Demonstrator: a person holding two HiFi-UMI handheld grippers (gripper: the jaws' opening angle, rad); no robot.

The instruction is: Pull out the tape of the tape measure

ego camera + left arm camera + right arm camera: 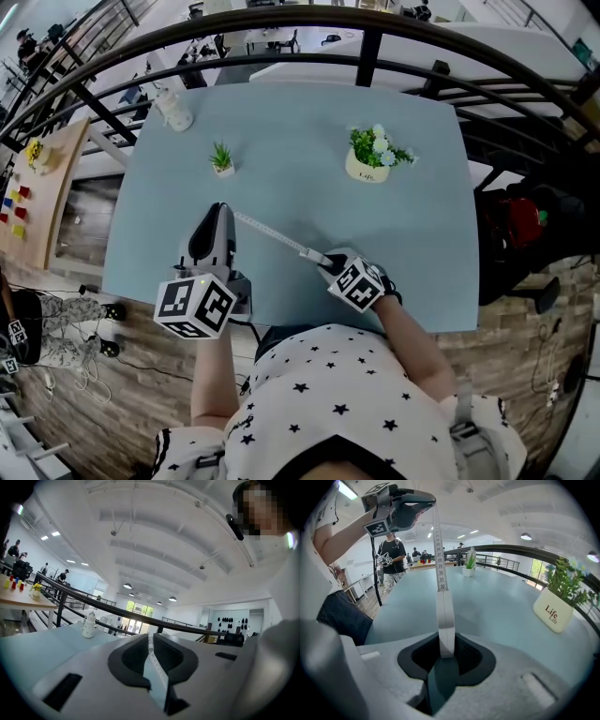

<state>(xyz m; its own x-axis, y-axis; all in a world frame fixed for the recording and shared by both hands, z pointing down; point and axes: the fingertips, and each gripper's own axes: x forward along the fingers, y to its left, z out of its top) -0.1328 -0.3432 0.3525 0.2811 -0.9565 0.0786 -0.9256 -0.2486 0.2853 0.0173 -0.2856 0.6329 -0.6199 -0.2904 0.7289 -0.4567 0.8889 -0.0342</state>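
Note:
A white tape (272, 232) stretches taut above the pale blue table (394, 262) between my two grippers. My left gripper (221, 208) is shut on the tape's free end; in the left gripper view the strip (157, 667) runs edge-on between the closed jaws (151, 639). My right gripper (323, 260), near the table's front edge, is shut on the tape measure's slim white body (445, 625). From there the numbered tape (438, 550) rises to the left gripper (419, 503), held higher up.
A cream pot of flowers marked "Life" (367, 169) stands at the back right. A small green plant (222, 159) is at the back left, and a white bottle (174, 111) sits at the far left corner. A black railing (366, 56) runs behind the table.

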